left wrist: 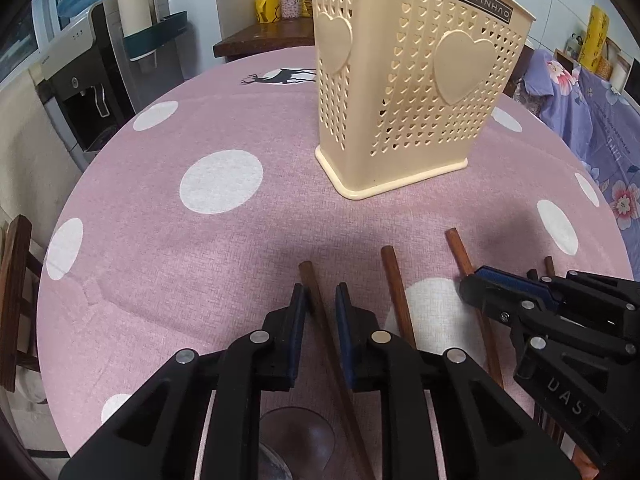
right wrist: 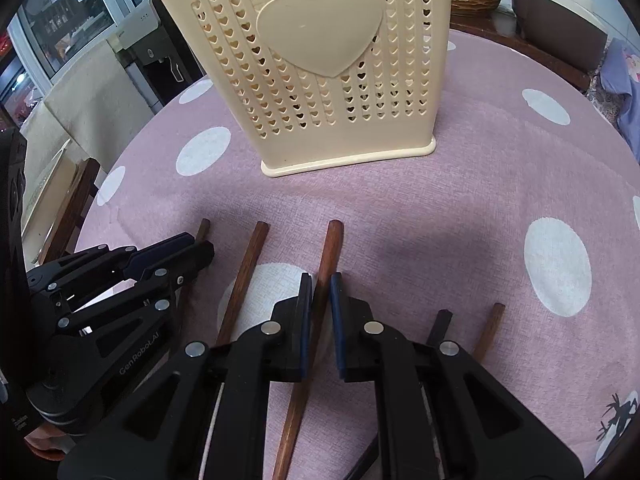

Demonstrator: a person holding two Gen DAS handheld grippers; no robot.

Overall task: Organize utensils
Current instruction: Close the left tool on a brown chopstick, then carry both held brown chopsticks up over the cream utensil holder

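A cream perforated utensil holder (left wrist: pixel 408 80) (right wrist: pixel 320 80) with heart shapes stands upright on the pink dotted tablecloth (left wrist: pixel 224 264). Several brown wooden chopsticks lie in a row in front of it. My left gripper (left wrist: pixel 321 300) straddles the leftmost chopstick (left wrist: pixel 310 280). Its jaws are narrow, one pad touches the chopstick and a thin gap shows at the other. My right gripper (right wrist: pixel 321 292) is shut on a chopstick (right wrist: pixel 332 244) two places to the right. One loose chopstick (left wrist: pixel 394 292) (right wrist: pixel 248 268) lies between the two grippers. In the right wrist view the left gripper (right wrist: pixel 200 246) appears at the left.
Another brown chopstick (right wrist: pixel 490 328) and a dark stick (right wrist: pixel 440 324) lie to the right of my right gripper. A water dispenser (left wrist: pixel 84 92) and a wooden chair (left wrist: pixel 16 300) stand past the table's left edge. A floral cloth (left wrist: pixel 592 120) hangs at the right.
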